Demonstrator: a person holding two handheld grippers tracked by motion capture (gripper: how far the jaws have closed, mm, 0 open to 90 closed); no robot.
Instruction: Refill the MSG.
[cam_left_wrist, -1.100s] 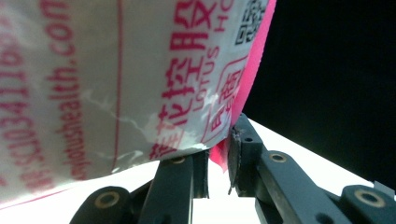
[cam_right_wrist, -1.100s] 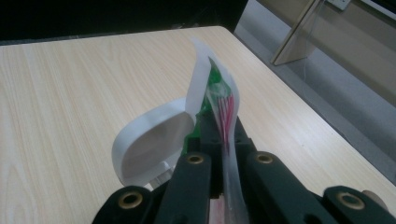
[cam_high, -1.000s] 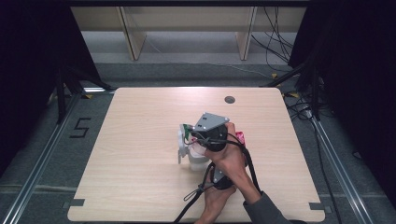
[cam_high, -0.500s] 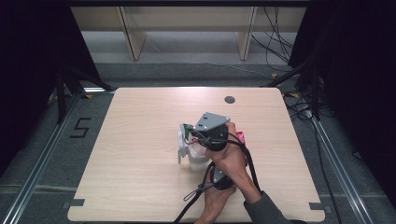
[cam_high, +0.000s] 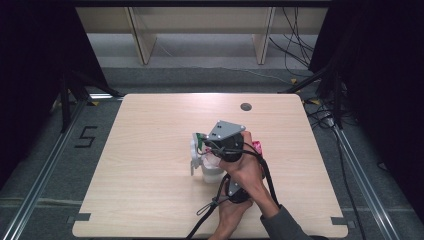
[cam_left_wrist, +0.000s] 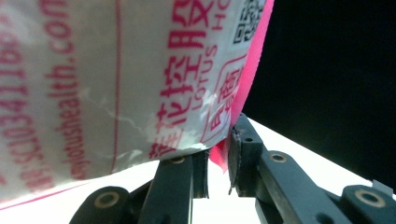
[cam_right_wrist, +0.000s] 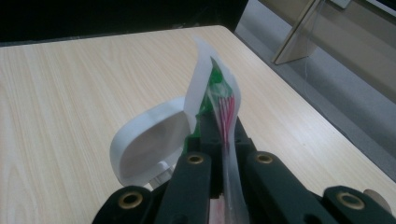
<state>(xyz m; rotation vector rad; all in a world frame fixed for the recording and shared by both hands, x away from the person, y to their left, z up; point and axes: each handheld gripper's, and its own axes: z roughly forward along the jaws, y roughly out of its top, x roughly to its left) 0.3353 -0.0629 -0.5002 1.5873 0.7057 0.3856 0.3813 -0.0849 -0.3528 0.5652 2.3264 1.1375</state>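
Two grippers hold one printed packet above the white tub at mid-desk: left gripper fingers pinch its pink edge, right gripper fingers are clamped on its top seam. The step in hand appears to be tearing the packet open. The next move calls for pulling the grips apart while staying over the tub.

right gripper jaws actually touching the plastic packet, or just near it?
Touching. The right gripper view shows the right gripper with both black jaws closed flat against the plastic packet, no gap on either side, the packet's top standing up out of them.
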